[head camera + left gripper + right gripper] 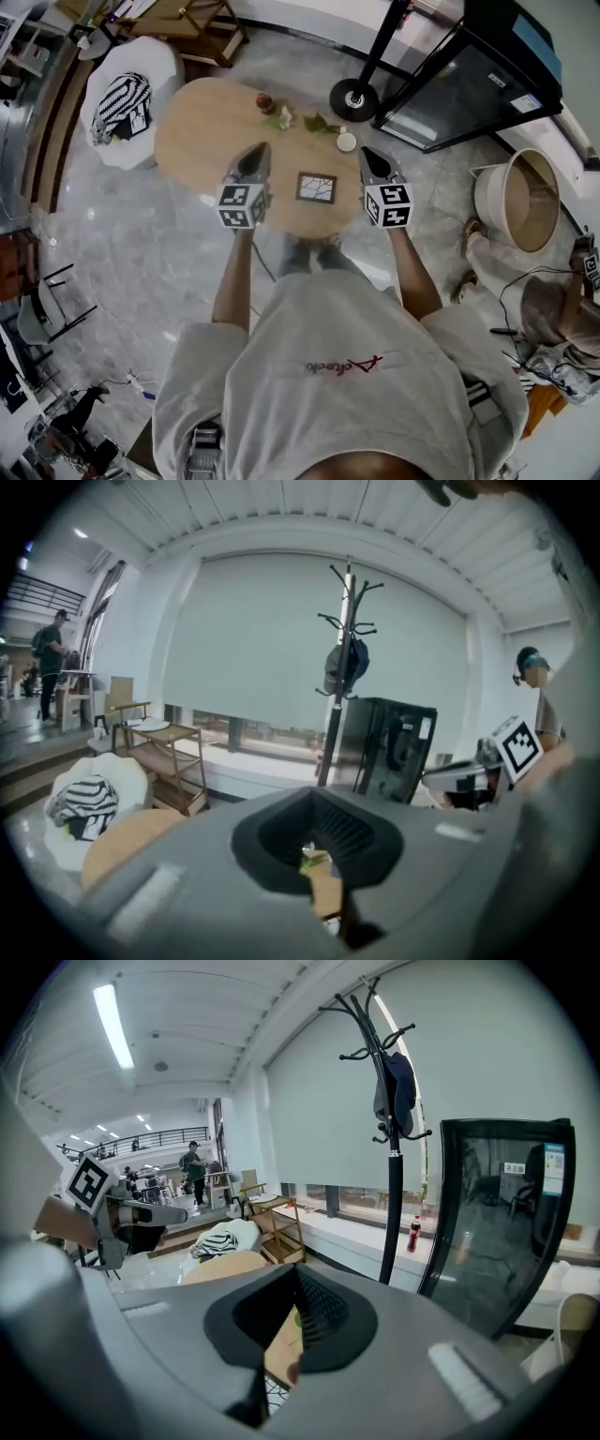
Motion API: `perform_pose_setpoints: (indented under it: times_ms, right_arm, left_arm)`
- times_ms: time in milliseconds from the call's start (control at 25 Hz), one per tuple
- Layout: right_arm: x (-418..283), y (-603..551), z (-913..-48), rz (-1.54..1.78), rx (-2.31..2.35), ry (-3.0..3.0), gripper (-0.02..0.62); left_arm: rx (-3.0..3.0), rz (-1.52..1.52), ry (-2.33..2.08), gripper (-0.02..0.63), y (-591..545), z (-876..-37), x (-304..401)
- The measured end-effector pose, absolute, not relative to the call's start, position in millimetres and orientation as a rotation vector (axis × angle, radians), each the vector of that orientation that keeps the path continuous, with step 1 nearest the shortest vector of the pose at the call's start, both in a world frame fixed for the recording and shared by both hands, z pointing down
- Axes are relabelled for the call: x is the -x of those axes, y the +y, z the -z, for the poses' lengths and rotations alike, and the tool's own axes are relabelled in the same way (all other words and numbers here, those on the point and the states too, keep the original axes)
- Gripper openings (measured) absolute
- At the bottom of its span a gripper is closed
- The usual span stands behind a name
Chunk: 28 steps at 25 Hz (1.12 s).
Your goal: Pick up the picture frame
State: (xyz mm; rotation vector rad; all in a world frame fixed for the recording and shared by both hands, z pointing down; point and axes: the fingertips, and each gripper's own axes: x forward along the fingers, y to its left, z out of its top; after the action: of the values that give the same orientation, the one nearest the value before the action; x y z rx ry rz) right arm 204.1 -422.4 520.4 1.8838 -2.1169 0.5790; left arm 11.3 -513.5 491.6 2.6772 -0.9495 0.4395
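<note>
Marble floor (141,244) lies open around the oval wooden table (202,122). Left gripper (261,149) and right gripper (366,154), both clenched on nothing, flank the picture frame (317,187) without touching it, near the table's near edge.

Right gripper (296,1288) closed and empty, coat stand (392,1157) beyond, wooden table (221,1267) below left

tabletop (202,127): pale wood, smooth, matt;
floor (141,244): grey stone, polished, glossy;
picture frame (316,187): dark rim, looks wooden;
left tongs (257,155), right tongs (368,157): grey matt plastic;
shirt (337,375): pale cloth, matt;
cabinet (469,84): dark glossy glass
</note>
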Motion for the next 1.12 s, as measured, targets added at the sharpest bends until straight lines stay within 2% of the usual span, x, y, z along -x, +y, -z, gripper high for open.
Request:
perform_pose_setpoints:
  times_ms: [520, 1120]
  right_arm:
    - [-197.8, -416.3, -621.4, -0.790, -1.846, -2.014, 0.003]
    - [-168.0, -371.5, -741.1, -1.012, -1.784, -1.901, 0.003]
  left_arm:
    - [-2.545, -0.573, -0.840, 0.000, -508.2, -600.0, -24.4]
    - [-2.412, -0.708, -0.750, 0.000, -468.4, -727.0, -6.2]
